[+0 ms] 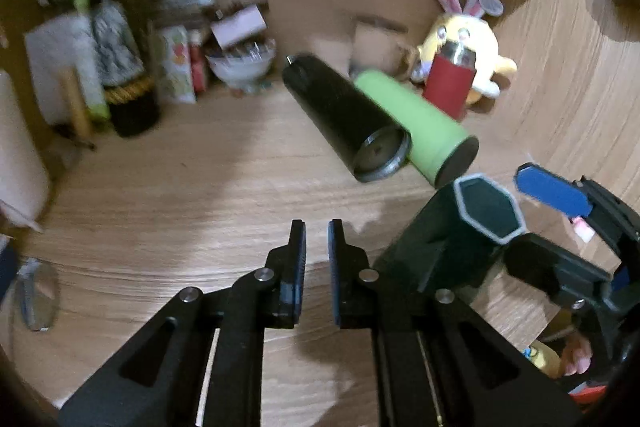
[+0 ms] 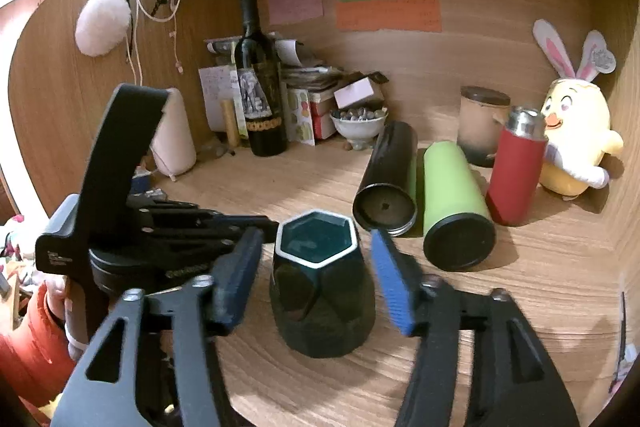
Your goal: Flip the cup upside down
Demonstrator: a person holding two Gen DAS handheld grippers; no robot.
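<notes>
A dark green faceted cup point(image 2: 320, 291) with a white hexagonal rim stands upright, mouth up, on the wooden desk. It also shows in the left wrist view point(image 1: 460, 235) at the right. My right gripper point(image 2: 316, 267) is open, its blue pads on either side of the cup with a gap on each side. My left gripper point(image 1: 317, 247) is nearly closed, with a narrow gap between its pads and nothing held, over bare desk to the left of the cup. The left gripper's body shows at the left of the right wrist view point(image 2: 160, 227).
A black tumbler point(image 2: 388, 179) and a green tumbler point(image 2: 452, 199) lie on their sides just behind the cup. A red flask point(image 2: 516, 171), a yellow plush chick point(image 2: 576, 139), a jar point(image 2: 480, 123), a wine bottle point(image 2: 260, 87) and a bowl point(image 2: 358, 123) stand along the back wall.
</notes>
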